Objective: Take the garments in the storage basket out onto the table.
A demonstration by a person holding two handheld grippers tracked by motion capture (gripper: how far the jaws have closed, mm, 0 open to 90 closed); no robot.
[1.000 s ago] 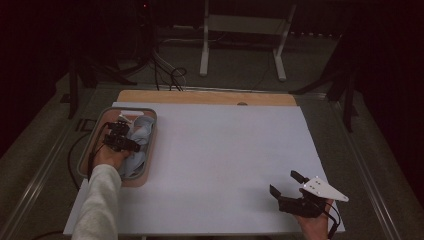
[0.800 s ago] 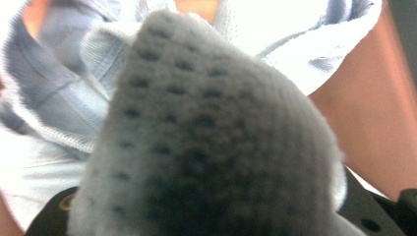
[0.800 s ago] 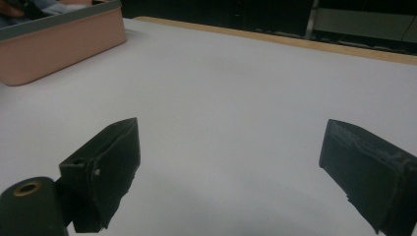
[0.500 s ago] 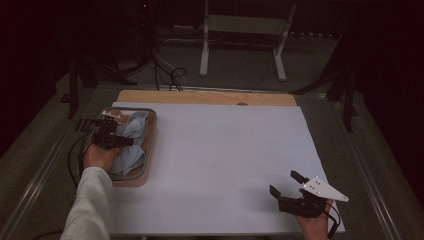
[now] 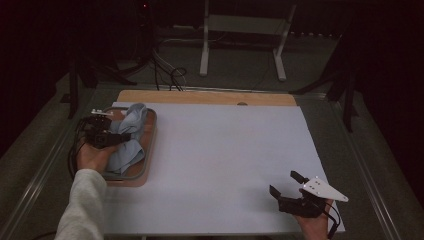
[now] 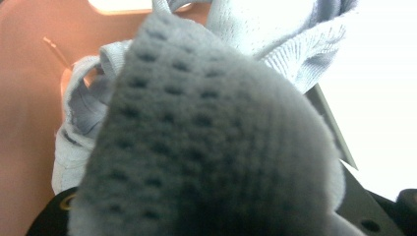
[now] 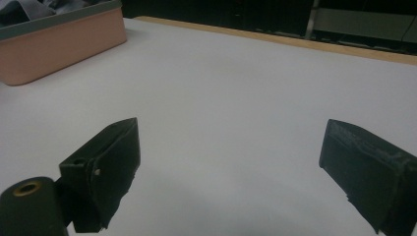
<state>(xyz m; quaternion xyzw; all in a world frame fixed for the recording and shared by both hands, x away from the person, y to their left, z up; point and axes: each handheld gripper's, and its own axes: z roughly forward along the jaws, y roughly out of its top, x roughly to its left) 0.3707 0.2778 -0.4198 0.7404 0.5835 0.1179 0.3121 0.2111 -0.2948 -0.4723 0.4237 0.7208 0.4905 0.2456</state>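
Note:
A light blue knitted cloth (image 5: 134, 120) lies bunched in a pink tray (image 5: 150, 145) at the table's left. My left gripper (image 5: 122, 136) is over the tray and shut on a fold of the cloth; its jaws have just been closing on it. In the left gripper view the cloth (image 6: 206, 147) bulges right up to the lens and hides the jaws, with the tray floor (image 6: 29, 98) behind. My right gripper (image 5: 284, 183) rests at the front right of the white sheet, open with nothing between its jaws (image 7: 231, 167).
A white sheet (image 5: 225, 150) covers the table, with a wooden board edge (image 5: 200, 96) along its far side. In the right gripper view the tray (image 7: 64, 44) stands far left. Cables and a metal stand (image 5: 240, 30) sit on the floor beyond the table.
My left hand has risen and drawn toward the tray's left side, and the cloth has come up with it into a taller bunch. The right gripper has kept still.

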